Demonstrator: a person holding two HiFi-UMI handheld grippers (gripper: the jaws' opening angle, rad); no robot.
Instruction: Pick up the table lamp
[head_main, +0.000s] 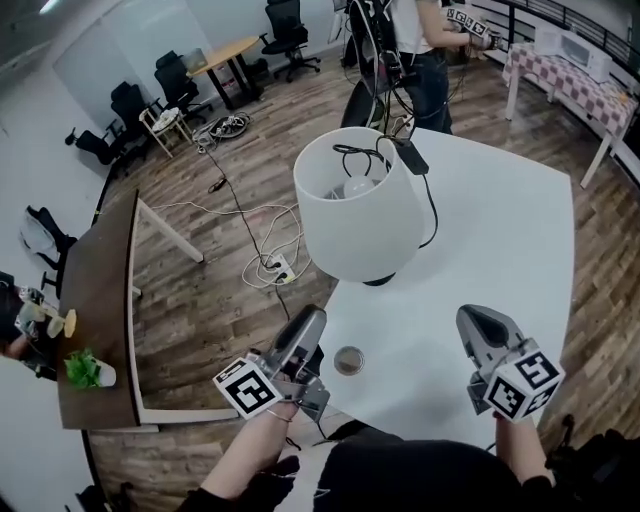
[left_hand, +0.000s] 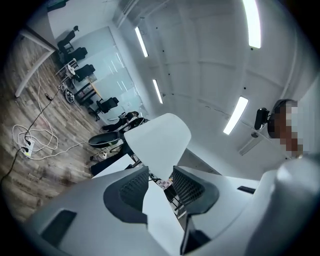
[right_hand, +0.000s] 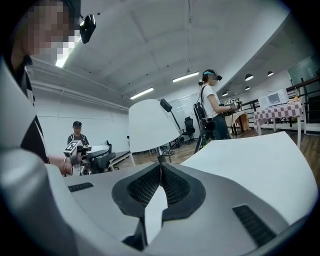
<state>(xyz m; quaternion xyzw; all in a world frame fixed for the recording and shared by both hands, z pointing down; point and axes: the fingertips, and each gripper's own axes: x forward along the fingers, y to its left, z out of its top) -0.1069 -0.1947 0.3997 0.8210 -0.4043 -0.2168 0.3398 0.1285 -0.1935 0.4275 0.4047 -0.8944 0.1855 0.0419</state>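
Observation:
The table lamp (head_main: 355, 205) stands upright on the white table (head_main: 500, 260), with a wide white shade, a bulb showing inside, and a dark base under it. A black cord (head_main: 432, 215) hangs over the shade's rim onto the table. My left gripper (head_main: 310, 320) is at the table's near left edge, below the shade and apart from it, open with nothing between its jaws. In the left gripper view the shade (left_hand: 157, 142) shows beyond the open gripper (left_hand: 160, 182). My right gripper (head_main: 478, 318) hovers over the table to the right, shut and empty. The shade (right_hand: 150, 125) stands ahead of that gripper (right_hand: 161, 167).
A small round metal thing (head_main: 348, 360) lies on the table between the grippers. A dark wooden table (head_main: 95, 300) with a small plant (head_main: 88, 370) stands to the left. A power strip with cables (head_main: 275, 268) lies on the floor. A person (head_main: 420, 50) stands beyond the table.

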